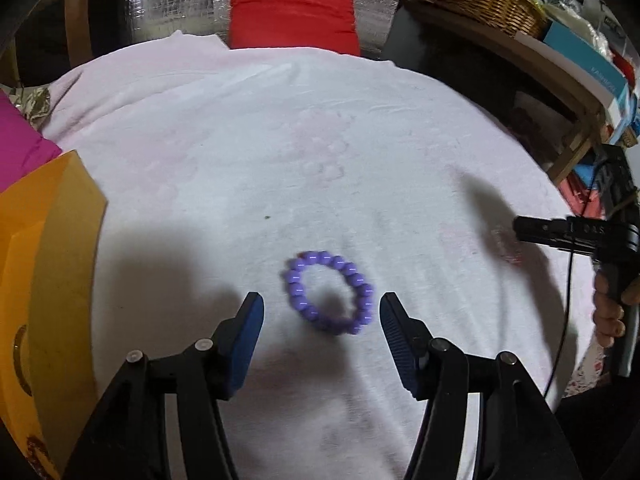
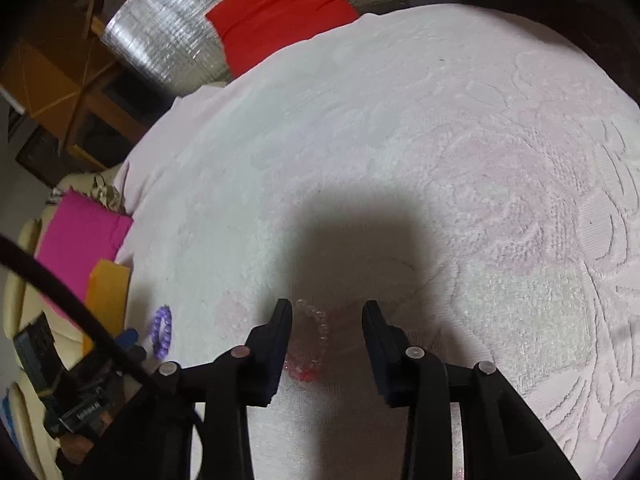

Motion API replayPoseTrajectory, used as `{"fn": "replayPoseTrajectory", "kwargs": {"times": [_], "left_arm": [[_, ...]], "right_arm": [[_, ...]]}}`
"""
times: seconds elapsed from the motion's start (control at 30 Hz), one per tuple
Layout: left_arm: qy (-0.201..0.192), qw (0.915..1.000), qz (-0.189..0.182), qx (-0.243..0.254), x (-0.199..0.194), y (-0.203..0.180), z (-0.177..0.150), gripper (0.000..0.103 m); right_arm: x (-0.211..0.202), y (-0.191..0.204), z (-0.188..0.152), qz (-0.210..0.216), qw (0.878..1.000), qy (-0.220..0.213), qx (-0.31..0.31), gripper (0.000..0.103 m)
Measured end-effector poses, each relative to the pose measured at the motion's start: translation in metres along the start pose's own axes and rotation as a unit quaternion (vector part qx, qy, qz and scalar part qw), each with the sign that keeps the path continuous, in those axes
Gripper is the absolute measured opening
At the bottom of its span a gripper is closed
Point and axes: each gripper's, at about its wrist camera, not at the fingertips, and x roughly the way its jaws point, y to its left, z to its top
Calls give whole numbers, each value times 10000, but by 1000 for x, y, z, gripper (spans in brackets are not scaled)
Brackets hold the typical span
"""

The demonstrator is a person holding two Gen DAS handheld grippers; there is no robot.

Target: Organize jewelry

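Note:
A purple bead bracelet (image 1: 330,293) lies flat on the white towel (image 1: 280,140), between and just ahead of my open left gripper (image 1: 322,312). It also shows small at the left of the right wrist view (image 2: 162,332). A clear and red bead bracelet (image 2: 316,344) lies on the towel (image 2: 400,140) between the fingers of my open right gripper (image 2: 326,312), close to the left finger. In the left wrist view it shows faintly (image 1: 506,246) at the tip of the right gripper (image 1: 536,230).
An orange box (image 1: 44,280) stands at the towel's left edge, with a pink cloth (image 1: 20,144) behind it. A red cloth (image 1: 292,12) on silver foil lies at the far side. A wicker basket (image 1: 488,0) and books fill shelves at the right.

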Motion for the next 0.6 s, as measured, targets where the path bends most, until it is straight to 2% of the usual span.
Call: {"fn": "replayPoseTrajectory", "kwargs": {"times": [0.1,0.17,0.2,0.27,0.3,0.33,0.43,0.5,0.53,0.6], "left_arm": [[0,9996,254,-128,7,10,2,61],[6,9993,296,-247,12,15,5,61],[2,9992,269,-283,14,16,6,61],[-3,9995,248,-212,21,13,7,45],[56,9996,235,-116,25,10,7,41],[92,9997,219,-64,27,6,8,38],[133,9997,133,179,32,-8,7,37],[117,9996,-7,258,31,-14,7,28],[105,9996,-109,253,29,-15,7,21],[68,9989,-337,311,27,-21,8,20]], "right_arm": [[9,13,-6,-321,9989,69,-326,22],[12,21,-10,-602,9962,-10,-631,19],[12,25,-12,-699,9946,-57,-763,11],[12,33,-14,-818,9922,-126,-933,9],[11,34,-15,-854,9917,-187,-947,9],[9,33,-15,-857,9916,-214,-943,9],[3,32,-14,-760,9924,-319,-914,9],[-1,30,-14,-758,9923,-331,-925,9],[0,29,-14,-765,9923,-285,-927,9],[7,29,-15,-804,9926,-139,-903,9]]}}
